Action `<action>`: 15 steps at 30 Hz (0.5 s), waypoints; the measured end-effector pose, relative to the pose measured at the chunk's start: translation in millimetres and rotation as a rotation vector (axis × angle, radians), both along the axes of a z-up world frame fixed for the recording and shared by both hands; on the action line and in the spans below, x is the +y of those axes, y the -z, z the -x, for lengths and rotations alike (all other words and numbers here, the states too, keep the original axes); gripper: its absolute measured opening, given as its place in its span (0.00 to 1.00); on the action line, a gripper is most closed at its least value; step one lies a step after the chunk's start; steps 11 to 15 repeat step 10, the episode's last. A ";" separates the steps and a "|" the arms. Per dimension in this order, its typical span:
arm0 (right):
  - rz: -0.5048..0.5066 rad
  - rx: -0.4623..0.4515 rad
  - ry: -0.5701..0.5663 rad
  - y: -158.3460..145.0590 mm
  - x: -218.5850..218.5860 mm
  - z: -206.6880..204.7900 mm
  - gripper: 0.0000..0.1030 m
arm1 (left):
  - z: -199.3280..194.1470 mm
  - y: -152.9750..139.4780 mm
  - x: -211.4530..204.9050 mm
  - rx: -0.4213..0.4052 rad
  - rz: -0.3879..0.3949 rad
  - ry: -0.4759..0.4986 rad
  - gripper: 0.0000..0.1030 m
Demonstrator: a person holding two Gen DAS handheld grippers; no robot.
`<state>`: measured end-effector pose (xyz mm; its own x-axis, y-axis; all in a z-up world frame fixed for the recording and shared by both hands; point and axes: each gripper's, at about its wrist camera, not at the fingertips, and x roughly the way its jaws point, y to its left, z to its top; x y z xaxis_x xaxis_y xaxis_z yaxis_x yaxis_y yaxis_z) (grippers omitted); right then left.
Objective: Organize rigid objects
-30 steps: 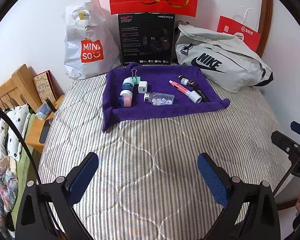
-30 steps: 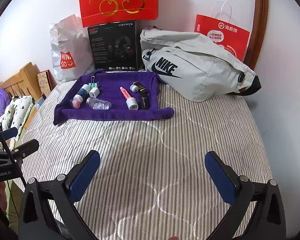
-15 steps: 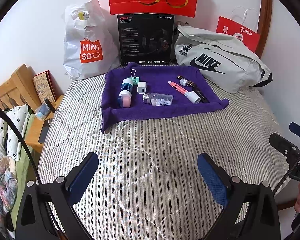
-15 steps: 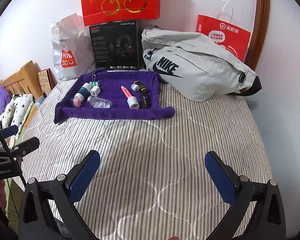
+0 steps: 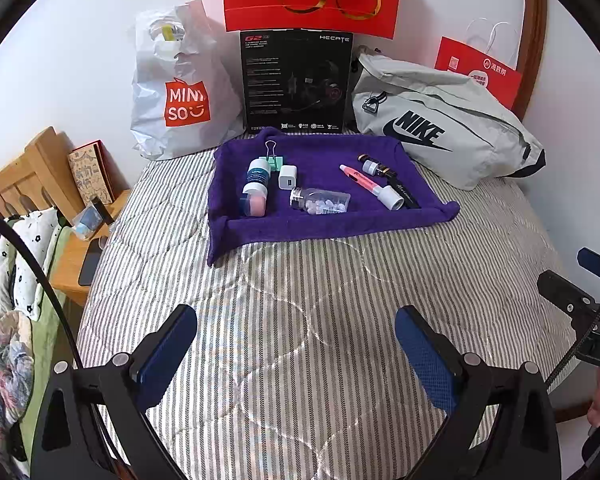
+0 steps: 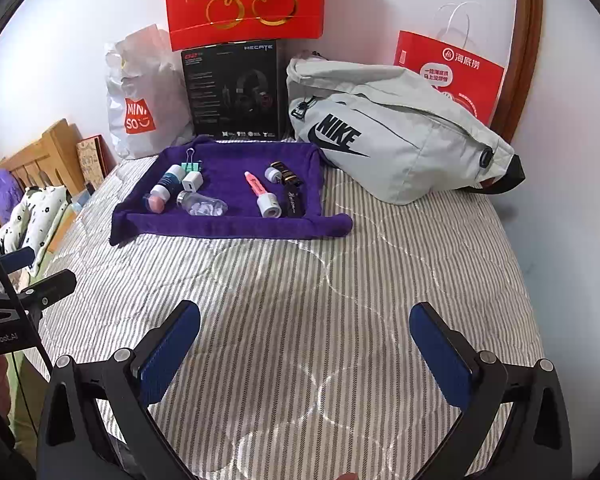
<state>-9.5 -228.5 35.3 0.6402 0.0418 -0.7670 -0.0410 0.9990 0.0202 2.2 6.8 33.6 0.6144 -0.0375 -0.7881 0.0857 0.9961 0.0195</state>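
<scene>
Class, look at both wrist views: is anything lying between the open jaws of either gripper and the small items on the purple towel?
Nothing visible: only bare striped mattress separates both grippers from the purple towel, whose raised front fold edges the items.

A home bedroom: striped quilted bed (image 5: 300,300) fills the view, w/ a wooden headboard (image 5: 32,176) and bedside table (image 5: 76,260) off its left edge. Along the bed's far edge, against the white wall, sit a Miniso shopping bag (image 5: 180,92), a headset box (image 5: 296,84) & a grey Nike bag (image 5: 432,124). Patterned bedding (image 5: 8,280) is bunched at the left.
</scene>
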 end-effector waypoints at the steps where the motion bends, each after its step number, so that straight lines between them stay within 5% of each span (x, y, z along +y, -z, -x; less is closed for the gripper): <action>1: -0.001 0.001 -0.002 0.2 0.2 -0.5 1.00 | 0.1 -0.1 -0.1 -0.001 -0.002 0.000 0.97; 15: 0.001 0.009 0.003 2.0 -4.3 -4.0 1.00 | -1.4 0.0 -3.4 -0.019 -0.006 0.006 0.99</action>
